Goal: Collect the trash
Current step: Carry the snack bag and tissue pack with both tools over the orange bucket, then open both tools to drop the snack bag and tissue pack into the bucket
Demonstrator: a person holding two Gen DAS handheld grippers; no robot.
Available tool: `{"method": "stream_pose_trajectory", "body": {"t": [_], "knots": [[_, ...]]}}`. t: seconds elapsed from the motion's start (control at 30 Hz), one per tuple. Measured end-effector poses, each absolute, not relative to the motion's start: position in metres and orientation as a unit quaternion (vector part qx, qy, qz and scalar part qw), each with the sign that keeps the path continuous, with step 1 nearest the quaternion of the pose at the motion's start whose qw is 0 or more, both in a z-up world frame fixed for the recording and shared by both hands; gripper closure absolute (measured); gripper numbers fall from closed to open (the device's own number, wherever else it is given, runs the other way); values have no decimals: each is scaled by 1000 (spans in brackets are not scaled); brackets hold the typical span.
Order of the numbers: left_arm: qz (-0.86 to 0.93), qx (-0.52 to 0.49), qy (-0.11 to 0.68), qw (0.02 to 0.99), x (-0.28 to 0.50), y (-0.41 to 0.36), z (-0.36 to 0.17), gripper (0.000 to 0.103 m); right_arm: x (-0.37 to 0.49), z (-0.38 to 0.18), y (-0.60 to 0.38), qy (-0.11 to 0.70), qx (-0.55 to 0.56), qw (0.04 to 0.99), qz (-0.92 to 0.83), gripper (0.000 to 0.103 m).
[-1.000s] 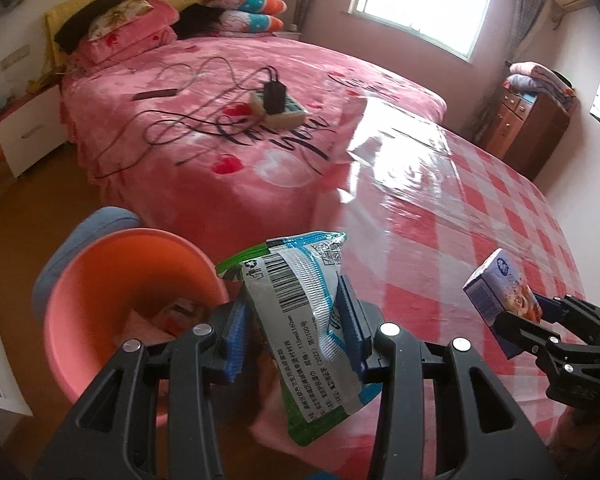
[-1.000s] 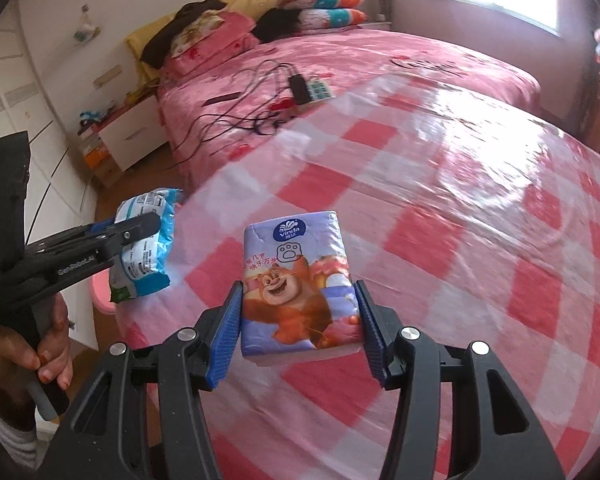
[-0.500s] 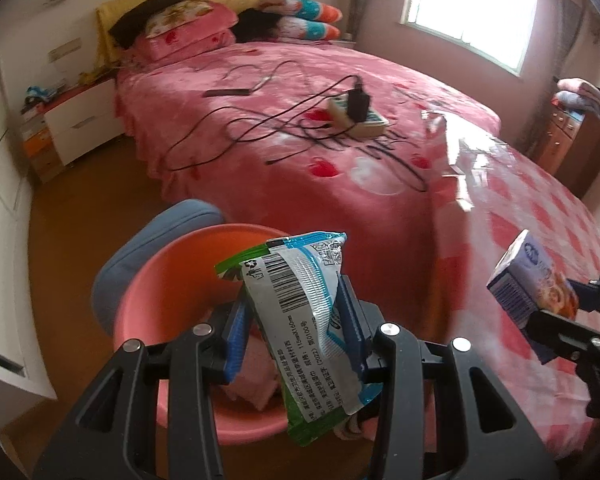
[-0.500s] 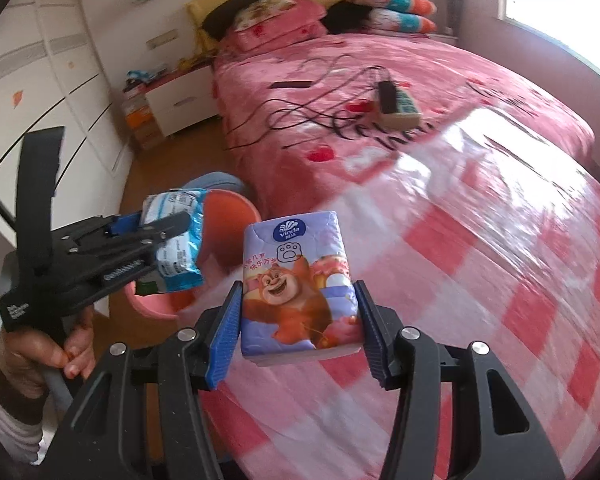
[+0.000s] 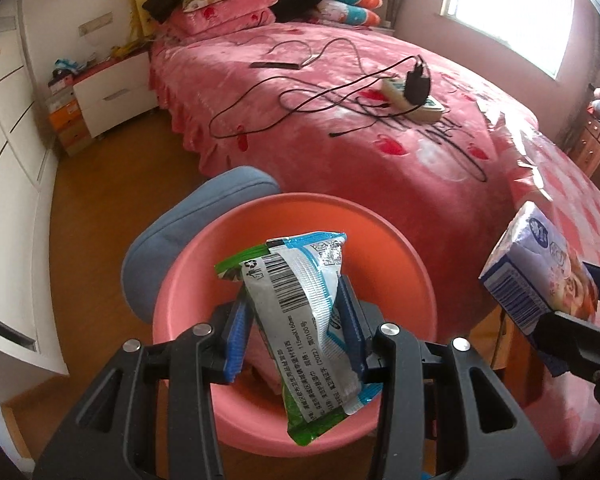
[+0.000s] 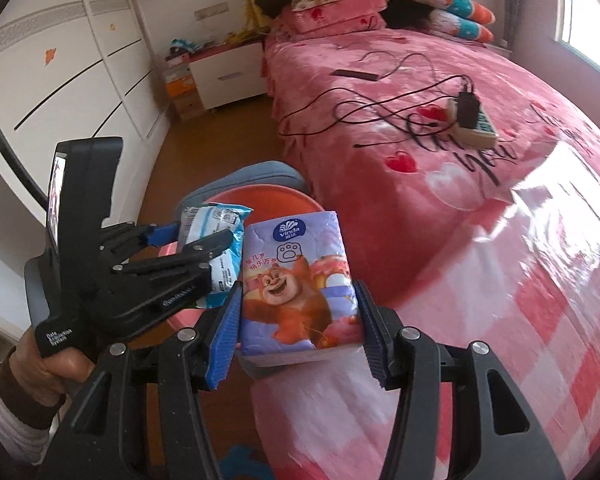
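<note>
Fingers of the left gripper [image 5: 296,332] are closed partway on a crinkled white-and-green plastic snack wrapper with a barcode [image 5: 300,328], which hangs directly above the mouth of the round salmon-pink plastic bin [image 5: 380,236]. Fingers of the right gripper [image 6: 296,332] clamp a soft purple tissue pack printed with a cartoon bear [image 6: 296,284], held just right of the bin, over the near edge of the worktop with its pink checked cloth [image 6: 520,320]. The bin stands on the wooden floor [image 5: 112,184] beside a blue cushioned stool [image 5: 204,200], near the foot of the pink bed [image 5: 340,120]. Judged step: release over the bin. Good practice is to part the left fingers only while the wrapper is well inside the rim, then bring the tissue pack across to the same spot before letting go.
</note>
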State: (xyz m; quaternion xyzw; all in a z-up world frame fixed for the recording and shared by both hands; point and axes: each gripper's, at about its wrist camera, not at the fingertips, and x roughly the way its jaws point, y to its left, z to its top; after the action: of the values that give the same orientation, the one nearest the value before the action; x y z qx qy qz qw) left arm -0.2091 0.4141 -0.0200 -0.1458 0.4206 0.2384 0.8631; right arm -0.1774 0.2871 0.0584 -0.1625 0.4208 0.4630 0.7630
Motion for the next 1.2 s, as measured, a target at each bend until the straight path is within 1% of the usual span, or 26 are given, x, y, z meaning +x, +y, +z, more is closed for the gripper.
{"method": "stream_pose_trajectory", "body": {"t": [0.73, 0.83, 0.87, 0.9, 0.93, 0.97, 1.0, 1.13, 1.2], "knots": [[259, -168, 451, 837, -210, 440, -55, 60, -172, 23, 340, 440, -200, 736, 474, 48], [260, -173, 455, 834, -209, 441, -60, 60, -172, 19, 344, 443, -206, 735, 471, 47], [260, -177, 457, 832, -209, 443, -61, 60, -172, 18, 345, 444, -207, 734, 470, 43], [261, -182, 459, 830, -208, 445, -63, 56, -171, 16, 345, 445, -203, 737, 467, 38], [260, -189, 462, 826, -208, 447, -66, 53, -171, 16, 345, 445, -201, 737, 467, 28], [261, -199, 462, 824, -209, 449, -68, 44, -170, 15, 344, 446, -196, 738, 467, 26], [265, -200, 460, 824, -209, 451, -69, 36, -169, 15, 342, 447, -193, 739, 467, 26], [275, -188, 455, 826, -210, 450, -68, 30, -167, 17, 337, 444, -176, 744, 467, 22], [283, -177, 454, 826, -209, 448, -67, 22, -167, 18, 335, 443, -171, 745, 468, 22]]}}
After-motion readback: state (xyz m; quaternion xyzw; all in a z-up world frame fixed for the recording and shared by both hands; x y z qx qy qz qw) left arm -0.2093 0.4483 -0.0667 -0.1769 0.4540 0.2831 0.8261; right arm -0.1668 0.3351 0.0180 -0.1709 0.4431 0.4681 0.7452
